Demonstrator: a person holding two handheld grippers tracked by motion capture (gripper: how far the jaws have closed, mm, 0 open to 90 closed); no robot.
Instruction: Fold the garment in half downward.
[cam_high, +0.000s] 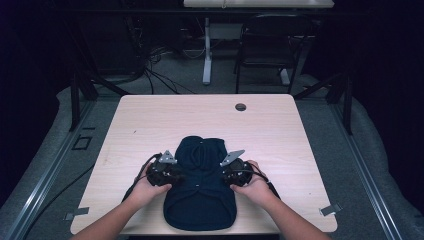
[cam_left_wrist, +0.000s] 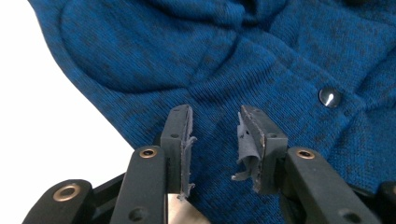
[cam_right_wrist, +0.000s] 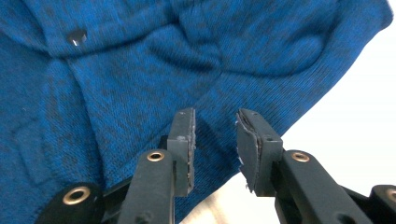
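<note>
- Garment first: a dark blue knitted hooded top (cam_high: 201, 190) lies flat on the near half of a pale wooden table (cam_high: 150, 120), its hood toward the far edge and its hem reaching the near edge.
- Beside the top's left edge, about halfway along it, sits the left gripper (cam_high: 172, 176), held in the person's left hand (cam_high: 146, 187).
- At the matching spot on the top's right edge sits the right gripper (cam_high: 227, 175), held in the right hand (cam_high: 257, 187).
- Each gripper carries a grey three-cornered plate on its upper side, and both point inward over the cloth.
- In the left gripper view, the left gripper (cam_left_wrist: 215, 135) has its jaws parted over the knit, with only flat cloth showing in the gap; the torn grey pads (cam_left_wrist: 246, 140) pinch nothing.
- A small metal snap (cam_left_wrist: 329, 97) on the top lies beyond that gripper and to its right in that view.
- In the right gripper view, the right gripper (cam_right_wrist: 215, 135) likewise stands released, its jaws apart just above the top's edge, where blue knit gives way to bright tabletop.
- A snap (cam_right_wrist: 77, 36) shows on the cloth at the upper left of that view.
- On the table beyond the hood, near the far edge, is a small round dark cable hole (cam_high: 240, 107).
- Past the far edge of the table, table legs and a dark chair (cam_high: 270, 45) stand on the grey floor.
</note>
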